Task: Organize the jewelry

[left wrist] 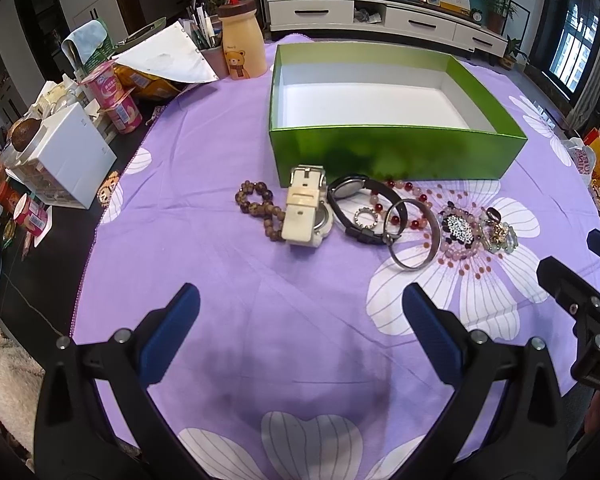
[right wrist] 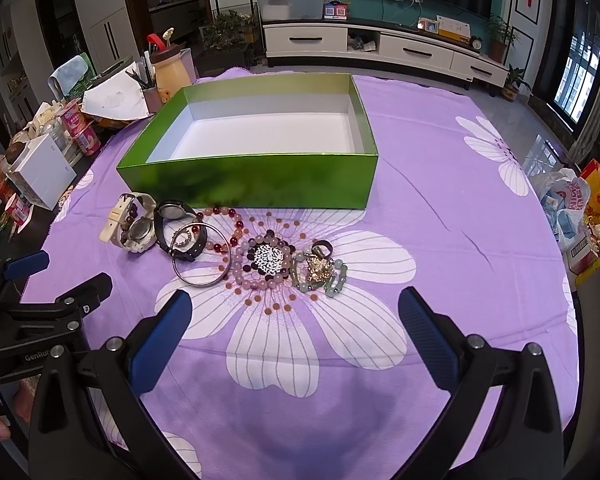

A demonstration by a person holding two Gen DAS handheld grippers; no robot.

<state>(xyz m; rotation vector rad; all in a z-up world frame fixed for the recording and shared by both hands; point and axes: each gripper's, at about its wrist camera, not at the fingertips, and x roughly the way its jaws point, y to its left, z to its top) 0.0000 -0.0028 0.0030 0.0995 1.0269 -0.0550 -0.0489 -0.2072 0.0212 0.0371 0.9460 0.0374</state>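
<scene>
While both tools are hanging spread wide and holding nothing, the left tool point(left wrist: 300, 320) low over bare cloth and the right tool point(right wrist: 294, 316) beside it, the sorting is looking not yet begun. The jewelry is lying in a row just ahead: white watch point(left wrist: 306, 212), black watch point(left wrist: 356, 208), silver bangle point(left wrist: 414, 238), bead bracelets point(right wrist: 260, 258). Just behind them the green box point(left wrist: 396, 156) is sitting empty. The next move is calling for a short reach, then a lift over its near wall. The bench point(right wrist: 440, 220) is offering open room rightward; clutter is crowding its left edge.
</scene>
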